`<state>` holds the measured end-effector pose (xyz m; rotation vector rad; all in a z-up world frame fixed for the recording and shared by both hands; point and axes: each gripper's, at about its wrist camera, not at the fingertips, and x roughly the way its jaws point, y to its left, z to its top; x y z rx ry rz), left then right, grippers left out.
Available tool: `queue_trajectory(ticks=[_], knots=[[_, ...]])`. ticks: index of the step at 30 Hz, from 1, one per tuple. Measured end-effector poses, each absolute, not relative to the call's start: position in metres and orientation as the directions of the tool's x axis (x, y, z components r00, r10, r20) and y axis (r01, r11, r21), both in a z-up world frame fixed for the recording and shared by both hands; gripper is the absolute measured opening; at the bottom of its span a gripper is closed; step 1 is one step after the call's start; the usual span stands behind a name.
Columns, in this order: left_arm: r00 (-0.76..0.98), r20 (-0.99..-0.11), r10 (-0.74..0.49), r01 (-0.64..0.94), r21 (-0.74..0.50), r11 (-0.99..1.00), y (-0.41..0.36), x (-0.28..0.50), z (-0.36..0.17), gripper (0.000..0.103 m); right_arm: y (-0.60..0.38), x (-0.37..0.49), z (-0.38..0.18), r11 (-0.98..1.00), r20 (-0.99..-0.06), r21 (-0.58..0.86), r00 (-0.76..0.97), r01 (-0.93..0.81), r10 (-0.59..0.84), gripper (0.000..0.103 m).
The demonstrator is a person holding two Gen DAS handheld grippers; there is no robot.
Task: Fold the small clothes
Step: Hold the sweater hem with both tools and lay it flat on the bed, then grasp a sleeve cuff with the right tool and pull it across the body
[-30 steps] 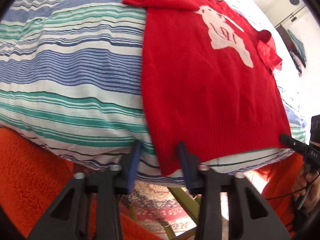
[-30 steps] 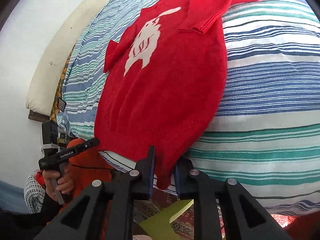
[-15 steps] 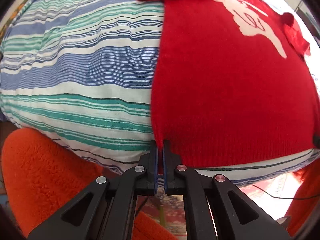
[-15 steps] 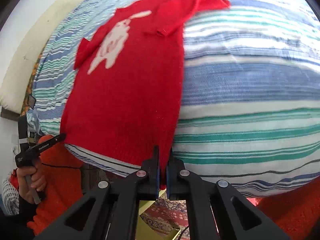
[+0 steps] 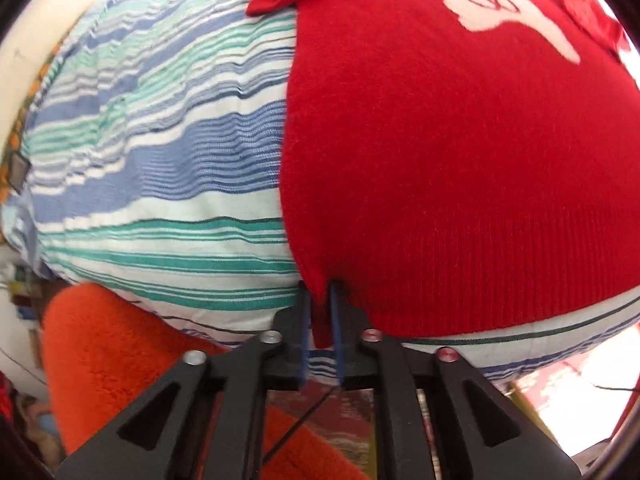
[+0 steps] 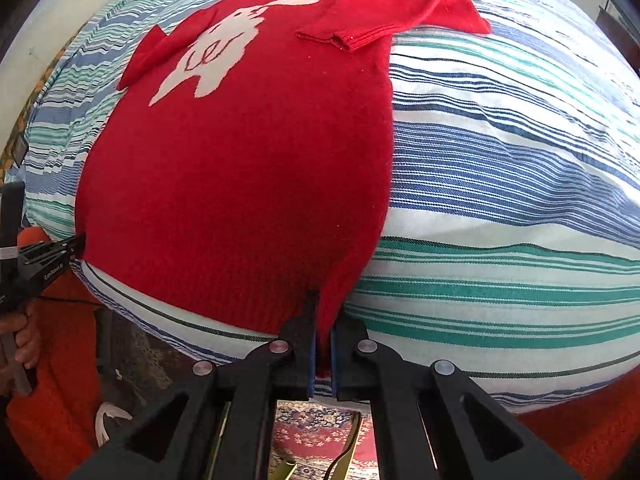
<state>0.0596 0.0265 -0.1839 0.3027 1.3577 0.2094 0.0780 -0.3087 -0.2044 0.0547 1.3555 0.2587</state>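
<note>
A red knit sweater [image 5: 440, 160] with a white animal figure lies flat on the striped bedspread [image 5: 160, 160], its hem toward me. My left gripper [image 5: 319, 292] is at the hem's left corner. Its jaws are opening and the corner hangs loosely between the blue pads [image 5: 305, 320]. In the right wrist view the same sweater [image 6: 240, 160] fills the middle. My right gripper [image 6: 325, 312] is shut on the hem's right corner. The left gripper [image 6: 56, 250] shows there at the far left edge of the hem, held by a hand [image 6: 22, 340]. One sleeve [image 6: 360, 28] is folded in over the chest.
The striped bedspread [image 6: 500, 160] stretches wide on both sides of the sweater. Orange fluffy fabric [image 5: 112, 360] lies below the bed's near edge. A patterned rug [image 6: 316, 420] shows on the floor under the grippers. A cream padded edge [image 5: 32, 40] borders the bed at the left.
Both grippers tipped downward and came in close over the hem corners, then shut on them. The left jaws have since parted a little; the right stays shut.
</note>
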Motion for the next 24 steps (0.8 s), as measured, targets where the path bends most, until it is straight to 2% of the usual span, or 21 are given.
queue_trajectory(ticks=[1,2,3,4,5,6,7,8,10,12,13,18,21,24], knots=[[0.205,-0.909,0.363,0.029,0.377,0.926,0.023,0.060,-0.183,0.043,-0.309,0.077,-0.203,0.969,-0.957,0.195,0.189,-0.153,0.222,0.007],[0.210,-0.885,0.415,0.024,0.428,0.903,0.023,0.059,-0.180,0.073,-0.311,0.077,-0.200,0.968,-0.956,0.202,0.184,-0.151,0.229,0.012],[0.217,-0.862,0.458,0.010,0.471,0.882,0.026,0.058,-0.175,0.085,-0.314,0.076,-0.198,0.966,-0.955,0.215,0.174,-0.144,0.239,0.017],[0.223,-0.864,0.452,-0.002,0.463,0.886,0.031,0.056,-0.168,0.092,-0.319,0.076,-0.196,0.963,-0.954,0.235,0.161,-0.131,0.254,0.033],[0.216,-0.883,0.417,-0.015,0.424,0.906,0.039,0.053,-0.161,0.092,-0.326,0.074,-0.193,0.960,-0.951,0.256,0.147,-0.114,0.271,0.052],[0.203,-0.906,0.372,-0.046,0.371,0.927,0.049,0.047,-0.153,0.092,-0.335,0.071,-0.189,0.959,-0.951,0.268,0.135,-0.094,0.279,0.060],[0.204,-0.915,0.348,-0.086,0.338,0.937,0.062,0.041,-0.142,0.092,-0.345,0.068,-0.184,0.961,-0.953,0.264,0.133,-0.077,0.272,0.062],[0.215,-0.918,0.332,-0.127,0.311,0.942,0.069,0.040,-0.136,0.091,-0.354,0.064,-0.176,0.968,-0.958,0.241,0.142,-0.072,0.249,0.062],[0.252,-0.921,0.297,-0.216,0.246,0.945,0.087,0.035,-0.118,0.091,-0.371,0.066,-0.154,0.989,-0.968,0.106,0.216,-0.102,0.126,0.062],[0.270,-0.922,0.276,-0.282,0.199,0.939,0.094,0.038,-0.111,0.091,-0.373,0.075,-0.130,0.982,-0.942,-0.063,0.336,-0.176,0.000,0.062],[0.282,-0.923,0.262,-0.312,0.170,0.935,0.103,0.039,-0.109,0.091,-0.369,0.084,-0.121,0.968,-0.923,-0.105,0.384,-0.228,-0.010,0.062],[0.307,-0.916,0.258,-0.375,0.133,0.917,0.097,0.038,-0.104,0.091,-0.303,0.131,-0.113,0.775,-0.824,-0.227,0.540,-0.589,0.169,0.062],[0.310,-0.907,0.284,-0.383,0.154,0.911,0.099,0.035,-0.102,0.091,-0.263,0.170,-0.149,0.677,-0.844,-0.280,0.511,-0.681,0.165,0.061],[0.279,-0.912,0.302,-0.399,0.176,0.900,0.112,0.031,-0.104,0.091,-0.252,0.214,-0.197,0.679,-0.891,-0.227,0.430,-0.698,0.145,0.059]])
